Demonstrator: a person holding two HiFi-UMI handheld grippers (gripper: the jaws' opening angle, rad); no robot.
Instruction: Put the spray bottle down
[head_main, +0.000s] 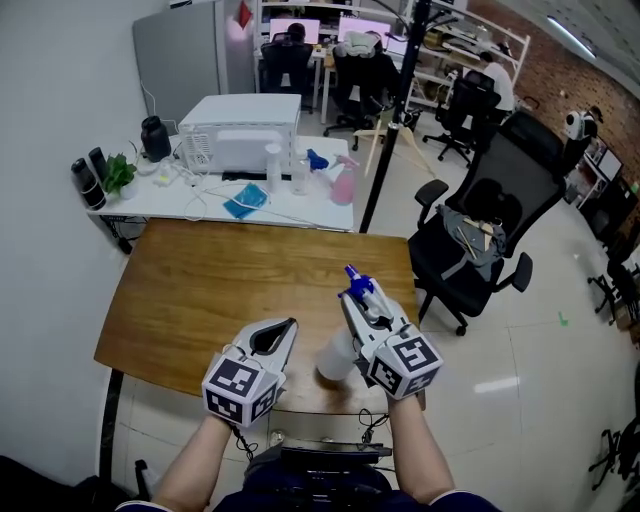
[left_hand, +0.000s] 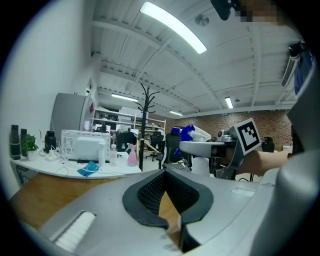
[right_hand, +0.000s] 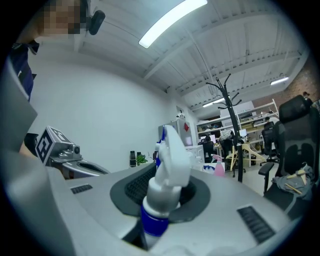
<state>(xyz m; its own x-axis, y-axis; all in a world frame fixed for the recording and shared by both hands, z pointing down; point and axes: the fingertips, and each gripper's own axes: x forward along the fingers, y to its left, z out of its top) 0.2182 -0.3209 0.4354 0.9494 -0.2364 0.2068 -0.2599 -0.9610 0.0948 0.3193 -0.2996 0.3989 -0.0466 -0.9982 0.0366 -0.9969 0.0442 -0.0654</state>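
While R fingers (right_hand: 131, 187) clamp spray bottle (right_hand: 168, 160) neck (body below), L fingers (left_hand: 150, 192) closed, empty.

The left forearm (head_main: 190, 470) and right forearm (head_main: 417, 458) are stretched forward side by side. The left grey two-jaw gripper (head_main: 288, 330) is held nearly level, its jaws brought together on nothing. The right grey two-jaw gripper (head_main: 362, 300) is clamped on the neck of a white spray bottle with a blue nozzle (head_main: 335, 358).
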